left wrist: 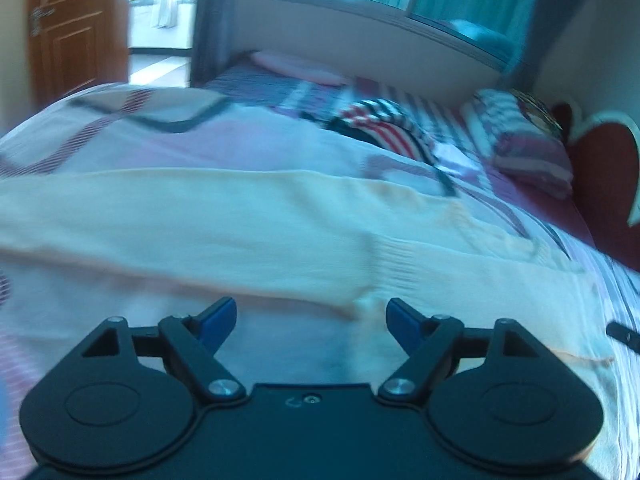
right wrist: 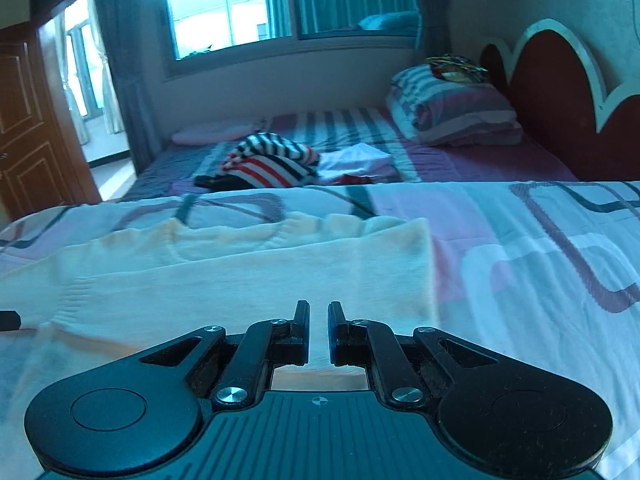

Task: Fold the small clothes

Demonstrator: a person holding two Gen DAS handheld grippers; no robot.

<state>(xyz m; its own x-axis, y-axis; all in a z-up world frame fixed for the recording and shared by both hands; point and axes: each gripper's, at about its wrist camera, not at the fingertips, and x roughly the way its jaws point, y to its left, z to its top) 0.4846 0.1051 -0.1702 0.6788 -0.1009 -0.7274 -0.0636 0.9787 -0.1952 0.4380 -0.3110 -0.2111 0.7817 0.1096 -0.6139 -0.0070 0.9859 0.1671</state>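
Observation:
A cream knit garment [left wrist: 224, 220] lies spread on the patterned bedcover, its ribbed hem [left wrist: 394, 264] just beyond my left gripper [left wrist: 310, 320]. That gripper is open: its blue pads [left wrist: 218, 318] stand wide apart above the fabric with nothing between them. In the right wrist view the same cream garment [right wrist: 224, 276] shows a folded-over layer with a straight right edge. My right gripper [right wrist: 319, 312] hovers low over it, shut to a narrow slit. Cream fabric shows through the slit, and I cannot tell whether any is pinched.
Farther up the bed lie a striped red, white and black garment [right wrist: 268, 162], a white folded cloth [right wrist: 356, 162] and a striped pillow [right wrist: 452, 108] against the red headboard [right wrist: 560, 92]. A pink cushion [right wrist: 212, 132] sits under the window. A wooden door [left wrist: 76, 28] stands at the left.

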